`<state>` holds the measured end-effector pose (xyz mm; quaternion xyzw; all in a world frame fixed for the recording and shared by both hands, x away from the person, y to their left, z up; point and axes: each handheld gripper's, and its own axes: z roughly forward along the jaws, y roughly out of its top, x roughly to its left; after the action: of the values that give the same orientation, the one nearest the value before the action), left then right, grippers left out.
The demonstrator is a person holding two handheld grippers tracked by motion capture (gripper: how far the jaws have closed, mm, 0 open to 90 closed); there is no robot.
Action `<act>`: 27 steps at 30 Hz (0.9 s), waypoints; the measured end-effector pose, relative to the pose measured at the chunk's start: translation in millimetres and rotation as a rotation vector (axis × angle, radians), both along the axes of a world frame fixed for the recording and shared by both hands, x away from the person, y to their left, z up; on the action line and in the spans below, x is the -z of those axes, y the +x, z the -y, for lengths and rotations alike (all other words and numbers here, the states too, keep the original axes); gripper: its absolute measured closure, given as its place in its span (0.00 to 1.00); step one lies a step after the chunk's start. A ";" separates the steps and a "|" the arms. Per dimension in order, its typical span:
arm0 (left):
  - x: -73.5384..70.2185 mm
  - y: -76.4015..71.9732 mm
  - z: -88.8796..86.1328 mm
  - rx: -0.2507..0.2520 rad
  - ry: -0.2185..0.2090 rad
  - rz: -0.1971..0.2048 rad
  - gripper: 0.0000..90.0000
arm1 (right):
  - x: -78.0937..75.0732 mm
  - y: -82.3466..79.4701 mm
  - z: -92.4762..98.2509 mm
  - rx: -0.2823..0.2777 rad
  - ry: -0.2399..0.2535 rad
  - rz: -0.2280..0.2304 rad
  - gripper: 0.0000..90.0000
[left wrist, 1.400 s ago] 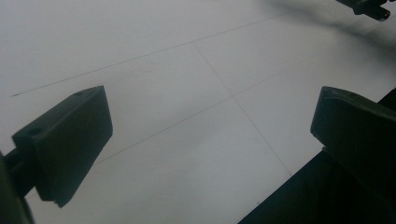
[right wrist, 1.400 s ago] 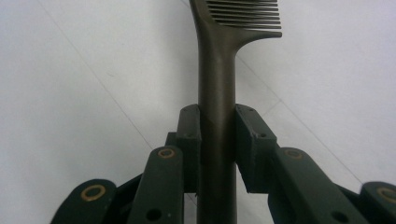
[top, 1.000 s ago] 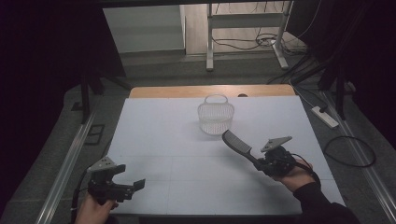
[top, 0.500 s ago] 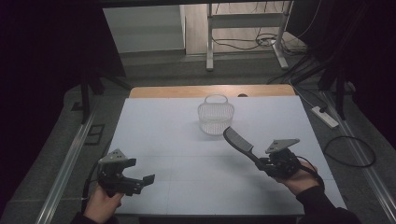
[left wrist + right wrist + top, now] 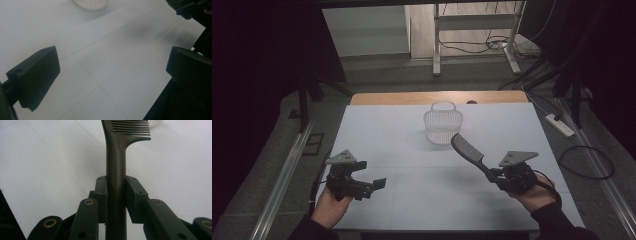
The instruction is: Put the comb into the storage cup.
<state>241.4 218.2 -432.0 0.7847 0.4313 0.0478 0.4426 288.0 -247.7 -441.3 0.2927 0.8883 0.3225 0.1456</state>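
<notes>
A black comb (image 5: 468,150) (image 5: 117,157) sticks out from my right gripper (image 5: 496,176) (image 5: 116,186), whose pads are shut on its handle; its toothed head points up and left toward a white ribbed basket (image 5: 442,124) (image 5: 91,3) at the table's far middle. My left gripper (image 5: 374,186) (image 5: 112,75) hovers over the near left of the white table (image 5: 377,130), jaws wide open with nothing between them.
A wooden strip (image 5: 412,98) runs along the table's far edge. A power strip (image 5: 560,125) and cables lie on the floor to the right. A metal rail (image 5: 282,175) runs along the left side.
My left gripper has moved rightward and a little up over the near left of the table. The right gripper with the comb has stayed almost where it was.
</notes>
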 end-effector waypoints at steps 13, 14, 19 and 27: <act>-9.5 21.2 18.2 0.036 -0.038 0.010 0.00 | -6.5 -7.7 -1.9 -0.003 0.019 0.051 0.81; -9.5 21.2 18.2 0.036 -0.038 0.010 0.00 | -7.0 -8.1 -2.3 -0.006 0.019 0.054 0.81; -13.2 28.6 27.9 0.064 -0.041 0.022 0.00 | -8.5 -10.1 -4.9 -0.020 0.026 0.071 0.81; -15.7 39.9 43.6 0.101 -0.040 0.022 0.00 | -10.4 -13.2 -9.6 -0.041 0.034 0.098 0.81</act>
<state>281.3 174.6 -416.3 0.7959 0.3869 0.0254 0.4649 274.8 -238.1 -430.9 0.2608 0.8803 0.3544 0.1772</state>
